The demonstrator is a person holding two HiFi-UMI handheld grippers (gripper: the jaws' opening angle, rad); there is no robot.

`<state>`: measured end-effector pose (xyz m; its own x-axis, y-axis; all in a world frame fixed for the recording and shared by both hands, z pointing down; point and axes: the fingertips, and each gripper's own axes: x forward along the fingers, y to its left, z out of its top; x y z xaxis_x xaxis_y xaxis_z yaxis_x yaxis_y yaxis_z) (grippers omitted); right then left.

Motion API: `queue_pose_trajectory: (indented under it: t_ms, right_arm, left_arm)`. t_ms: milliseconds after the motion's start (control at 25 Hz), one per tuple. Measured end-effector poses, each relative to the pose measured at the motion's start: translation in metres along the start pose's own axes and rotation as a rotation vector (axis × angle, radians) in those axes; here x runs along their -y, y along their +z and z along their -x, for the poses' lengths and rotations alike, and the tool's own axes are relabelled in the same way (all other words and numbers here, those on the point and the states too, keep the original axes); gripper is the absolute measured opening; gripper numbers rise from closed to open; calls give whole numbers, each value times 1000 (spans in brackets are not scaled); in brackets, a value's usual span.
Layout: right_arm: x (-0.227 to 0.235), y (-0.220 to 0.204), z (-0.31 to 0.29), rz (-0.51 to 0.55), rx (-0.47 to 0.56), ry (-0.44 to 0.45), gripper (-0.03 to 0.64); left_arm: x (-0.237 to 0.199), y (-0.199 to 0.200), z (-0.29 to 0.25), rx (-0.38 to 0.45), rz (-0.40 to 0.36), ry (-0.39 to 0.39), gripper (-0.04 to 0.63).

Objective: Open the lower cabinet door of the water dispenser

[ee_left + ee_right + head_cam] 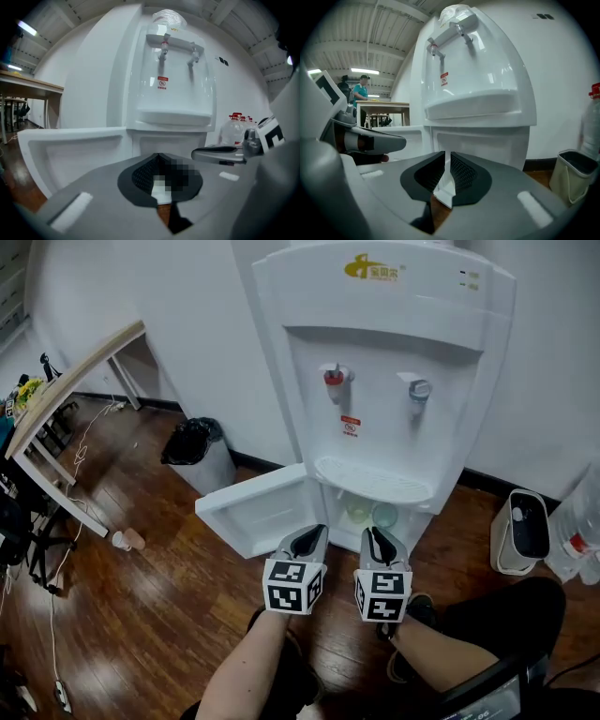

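The white water dispenser (384, 362) stands against the wall. Its lower cabinet door (258, 507) is swung wide open to the left, and the cabinet shows two pale cups (370, 515) inside. Both grippers hang side by side just in front of the opening, touching nothing. My left gripper (314, 532) (159, 155) faces the open door (70, 145); its tips meet and it holds nothing. My right gripper (375, 535) (445, 157) points at the cabinet front (483, 150). A narrow slit shows between its pads, with nothing in it.
A black-bagged bin (197, 451) stands left of the dispenser. A small white bin (520, 531) and water bottles (581, 531) are at the right. A desk (66, 399) and a paper cup (127, 540) are at the far left. The person's legs (469, 634) crouch below.
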<state>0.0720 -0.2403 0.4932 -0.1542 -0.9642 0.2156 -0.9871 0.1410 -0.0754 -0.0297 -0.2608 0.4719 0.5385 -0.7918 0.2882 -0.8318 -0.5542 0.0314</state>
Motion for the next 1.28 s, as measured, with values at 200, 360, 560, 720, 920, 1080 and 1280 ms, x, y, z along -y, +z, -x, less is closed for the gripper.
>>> queue_pose_trajectory:
  t_ms: [200, 360, 560, 720, 920, 1080, 1280]
  right_arm:
    - [10, -30, -22, -8, -40, -33, 44]
    - [19, -48, -39, -8, -67, -61, 75]
    - [33, -66, -53, -28, -96, -100, 166]
    - [41, -86, -67, -76, -119, -114, 222]
    - [51, -121, -85, -108, -169, -163, 313]
    - [62, -145, -98, -85, -208, -211, 357]
    - [71, -164, -107, -82, -246, -248, 369]
  left_arm:
    - [-1, -19, -20, -17, 28, -29, 69]
    - [-7, -29, -31, -62, -23, -45, 71]
    - [-12, -42, -50, -131, -66, -51, 71]
    - [-10, -52, -69, -152, -59, -68, 71]
    - [-20, -74, -90, -195, -93, -81, 71]
    - [-24, -93, -99, -212, -105, -106, 71]
    - [-13, -111, -108, -250, -137, -166, 71]
